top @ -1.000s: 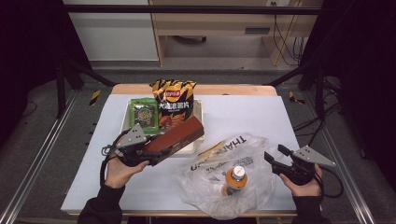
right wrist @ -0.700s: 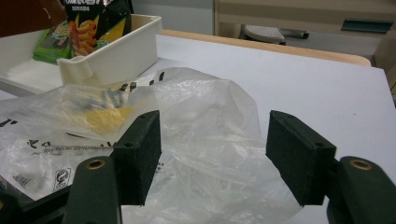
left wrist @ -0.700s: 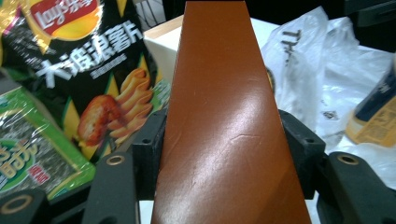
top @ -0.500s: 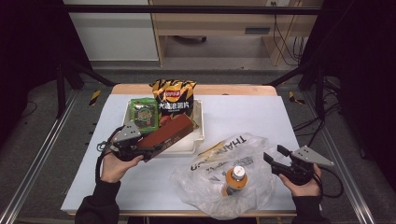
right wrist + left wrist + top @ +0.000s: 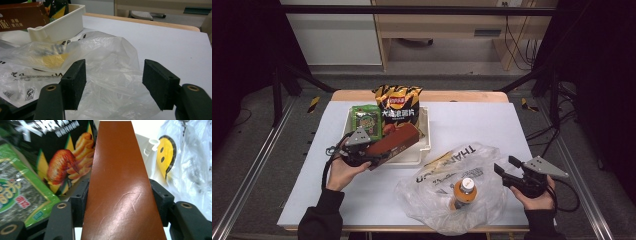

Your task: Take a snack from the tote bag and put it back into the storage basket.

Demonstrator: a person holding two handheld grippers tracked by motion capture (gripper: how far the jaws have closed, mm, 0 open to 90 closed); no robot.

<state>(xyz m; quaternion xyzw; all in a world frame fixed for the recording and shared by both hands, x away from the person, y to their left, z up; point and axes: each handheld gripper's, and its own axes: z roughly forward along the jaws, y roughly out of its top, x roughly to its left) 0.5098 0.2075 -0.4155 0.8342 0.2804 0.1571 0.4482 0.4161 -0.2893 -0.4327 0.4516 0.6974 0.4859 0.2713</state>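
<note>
In the left gripper view the long reddish-brown glossy box (image 5: 120,185) runs off the bottom edge between the jaws and covers their inner faces. To its left, the green seaweed packet (image 5: 17,192) and the black-and-yellow crisp bag (image 5: 60,150) are cut by the frame. In the right gripper view, print on the clear crinkled plastic bag (image 5: 110,62) ahead of the jaws is unreadable.

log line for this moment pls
left gripper: shut on long brown box | box: over cream plastic tray | right gripper: open, beside clear plastic bag
</note>
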